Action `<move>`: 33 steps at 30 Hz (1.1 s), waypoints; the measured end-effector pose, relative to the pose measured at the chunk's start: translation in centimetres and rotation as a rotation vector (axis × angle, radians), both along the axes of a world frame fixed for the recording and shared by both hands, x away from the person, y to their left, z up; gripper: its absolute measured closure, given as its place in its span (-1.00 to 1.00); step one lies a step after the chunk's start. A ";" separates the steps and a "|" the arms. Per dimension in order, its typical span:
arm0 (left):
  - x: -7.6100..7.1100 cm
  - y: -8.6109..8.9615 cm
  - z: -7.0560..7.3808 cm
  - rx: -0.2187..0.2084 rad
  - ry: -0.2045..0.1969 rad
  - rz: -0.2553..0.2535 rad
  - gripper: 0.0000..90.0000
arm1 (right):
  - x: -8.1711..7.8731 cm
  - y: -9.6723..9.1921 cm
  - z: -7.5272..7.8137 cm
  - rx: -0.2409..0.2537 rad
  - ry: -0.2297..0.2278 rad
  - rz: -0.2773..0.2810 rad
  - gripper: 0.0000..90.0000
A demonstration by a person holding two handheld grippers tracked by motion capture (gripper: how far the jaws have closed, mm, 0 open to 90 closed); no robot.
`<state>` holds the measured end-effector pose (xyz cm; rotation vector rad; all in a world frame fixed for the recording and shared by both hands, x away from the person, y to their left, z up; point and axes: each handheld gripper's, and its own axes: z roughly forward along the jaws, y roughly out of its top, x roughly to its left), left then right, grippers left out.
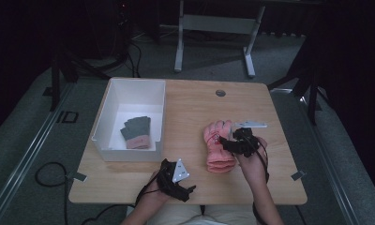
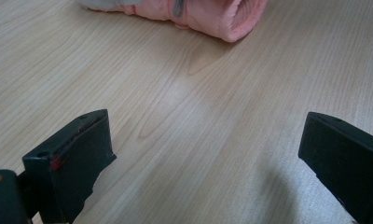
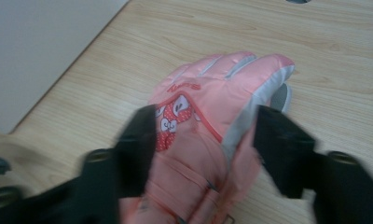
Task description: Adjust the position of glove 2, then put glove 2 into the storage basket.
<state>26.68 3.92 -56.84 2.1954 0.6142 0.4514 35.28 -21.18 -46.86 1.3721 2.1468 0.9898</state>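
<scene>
Here the right claw [image 3: 203, 149] straddles the pink glove [image 3: 212, 121], jaws spread, seemingly ready to pinch it toward the white bin [image 1: 109, 117]; the left claw [image 2: 208, 158] rests open on the desk [image 2: 184, 102].

black grippers [image 1: 176, 180], grey three-cornered plates, cables

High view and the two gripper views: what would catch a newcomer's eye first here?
The pink glove lying right of centre on the wooden table, with the right gripper open astride it. Next, the white bin at the table's left holding a grey glove. The left gripper is open over bare wood near the front edge.
</scene>
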 end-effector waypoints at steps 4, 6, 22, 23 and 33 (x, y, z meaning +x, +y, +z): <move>0.1 -0.2 0.0 0.002 0.006 -0.005 -0.94 | -0.2 -1.3 0.1 0.070 0.007 0.052 -0.57; 0.1 -0.2 0.0 -0.002 0.007 -0.005 -0.94 | -0.3 -1.9 0.0 0.090 -0.005 0.064 -0.63; 1.3 -1.0 2.9 -0.097 0.045 -0.092 -0.93 | -1.8 -7.3 1.8 0.052 -0.108 0.214 -0.69; 1.5 -1.2 3.2 -0.097 0.050 -0.104 -0.93 | -2.0 -7.4 1.9 0.059 -0.106 0.224 -0.70; 4.2 -3.5 7.1 -0.183 0.031 -0.175 -0.93 | -2.0 -6.9 3.1 0.104 -0.118 0.218 0.20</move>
